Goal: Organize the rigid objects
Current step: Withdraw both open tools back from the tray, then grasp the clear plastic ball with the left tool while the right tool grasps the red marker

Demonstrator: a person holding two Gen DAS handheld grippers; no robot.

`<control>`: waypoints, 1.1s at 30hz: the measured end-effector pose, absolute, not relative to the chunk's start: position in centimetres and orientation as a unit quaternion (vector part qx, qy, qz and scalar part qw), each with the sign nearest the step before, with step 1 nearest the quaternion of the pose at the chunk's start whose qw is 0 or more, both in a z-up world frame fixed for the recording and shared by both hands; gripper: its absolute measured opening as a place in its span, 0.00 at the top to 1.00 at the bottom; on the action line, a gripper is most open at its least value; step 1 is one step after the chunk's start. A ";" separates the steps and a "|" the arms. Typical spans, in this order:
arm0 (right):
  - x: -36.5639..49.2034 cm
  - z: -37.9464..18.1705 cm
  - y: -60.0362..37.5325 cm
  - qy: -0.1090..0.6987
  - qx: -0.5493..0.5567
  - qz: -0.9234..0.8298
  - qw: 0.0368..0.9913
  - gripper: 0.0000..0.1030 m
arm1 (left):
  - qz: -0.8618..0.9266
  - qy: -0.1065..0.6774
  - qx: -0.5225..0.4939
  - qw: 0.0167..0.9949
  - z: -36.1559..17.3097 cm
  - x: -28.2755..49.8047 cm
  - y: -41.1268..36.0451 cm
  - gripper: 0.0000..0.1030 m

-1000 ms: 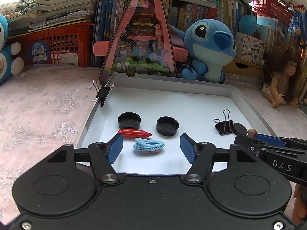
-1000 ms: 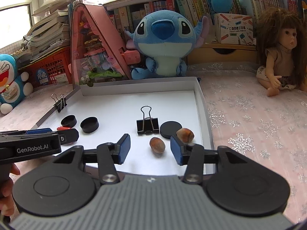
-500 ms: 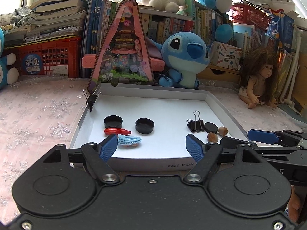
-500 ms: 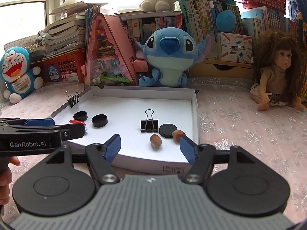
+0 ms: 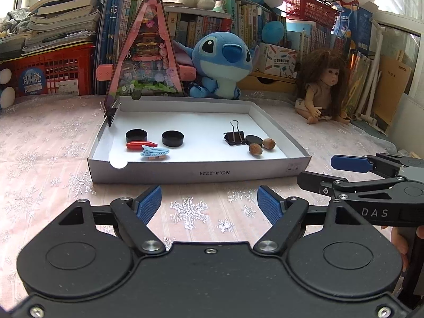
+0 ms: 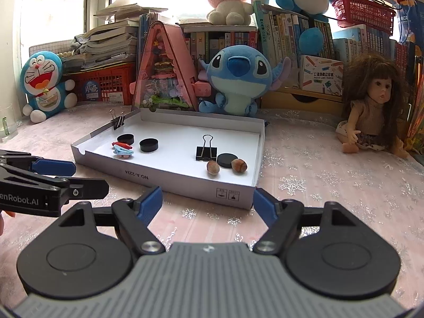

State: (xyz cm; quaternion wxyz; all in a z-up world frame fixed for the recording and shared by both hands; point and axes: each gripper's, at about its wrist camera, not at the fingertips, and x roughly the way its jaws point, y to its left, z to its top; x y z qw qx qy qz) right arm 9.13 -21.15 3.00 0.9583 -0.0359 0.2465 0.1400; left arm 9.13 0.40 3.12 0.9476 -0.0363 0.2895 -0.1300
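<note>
Pink snowflake cloth (image 5: 190, 212) covers the surface; on it, a white tray (image 5: 198, 175) holding two item groups. Left group: two black caps, red crayon (image 5: 139, 144), blue hair clip (image 5: 154, 152). Right group: binder clip (image 6: 206, 151), black disc, two hazelnuts (image 6: 212, 167). My left gripper (image 5: 209, 202) and right gripper (image 6: 208, 198) hang before the tray, jaws spread, empty. Judged step: between picks; next, advance over the front wall onto one item.
</note>
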 end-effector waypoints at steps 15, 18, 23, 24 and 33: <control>3.1 1.2 -22.5 0.249 -0.060 0.202 0.945 0.16 | -0.216 0.312 -0.014 0.925 1.6 3.7 -1.0 0.51; 2.1 1.0 -22.3 0.250 -0.075 0.217 0.941 0.16 | -0.232 0.315 -0.025 0.920 1.4 3.4 -1.2 0.52; 1.2 0.3 -21.3 0.250 -0.104 0.241 0.932 0.16 | -0.215 0.330 -0.039 0.919 0.5 4.3 -1.5 0.69; 1.0 0.1 -21.1 0.250 -0.109 0.244 0.931 0.16 | -0.211 0.334 -0.046 0.918 0.4 4.4 -1.4 0.75; 1.1 -0.7 -19.6 0.254 -0.118 0.270 0.921 0.16 | -0.176 0.305 -0.022 0.936 1.1 4.3 -0.4 0.75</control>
